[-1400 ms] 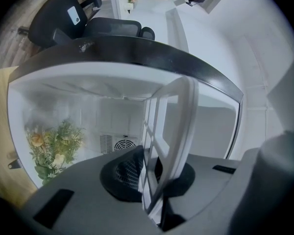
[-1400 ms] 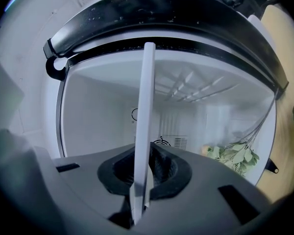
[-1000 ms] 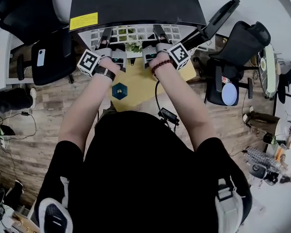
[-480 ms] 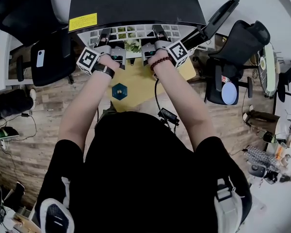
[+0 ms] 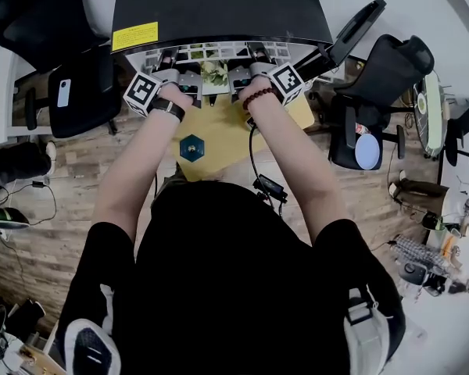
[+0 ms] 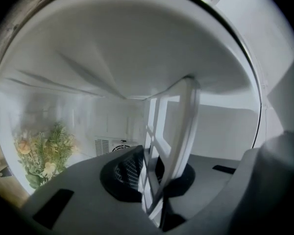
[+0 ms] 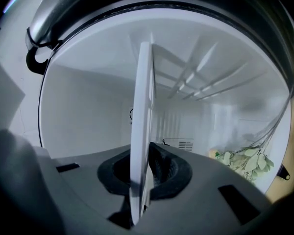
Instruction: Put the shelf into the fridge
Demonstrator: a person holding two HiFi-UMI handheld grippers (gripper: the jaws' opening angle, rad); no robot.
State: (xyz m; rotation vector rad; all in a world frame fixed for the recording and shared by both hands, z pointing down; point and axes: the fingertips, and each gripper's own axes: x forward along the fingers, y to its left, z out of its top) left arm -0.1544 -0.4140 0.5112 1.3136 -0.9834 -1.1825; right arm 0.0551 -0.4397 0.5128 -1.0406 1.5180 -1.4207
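Observation:
The white grid shelf [image 5: 219, 51] is level and mostly under the black fridge top [image 5: 219, 6]; only its near strip shows. My left gripper [image 5: 169, 62] is shut on the shelf's near edge at the left, and my right gripper [image 5: 255, 58] is shut on it at the right. In the left gripper view the shelf [image 6: 169, 141] runs edge-on from between the jaws of the left gripper [image 6: 152, 182] into the white fridge interior. The right gripper view shows the same shelf [image 7: 141, 126] edge-on, pinched by the right gripper [image 7: 139, 177].
A bunch of green and pale flowers [image 5: 213, 73] sits inside the fridge below the shelf, also seen as flowers [image 6: 41, 153] and flowers [image 7: 250, 163]. The fridge door [image 5: 352, 28] stands open at right. A yellow board [image 5: 227, 127] with a blue hexagon [image 5: 191, 147] lies in front. Office chairs stand on both sides.
Both grippers have moved forward toward the fridge with the shelf. Less of the grid shows outside the fridge top than before.

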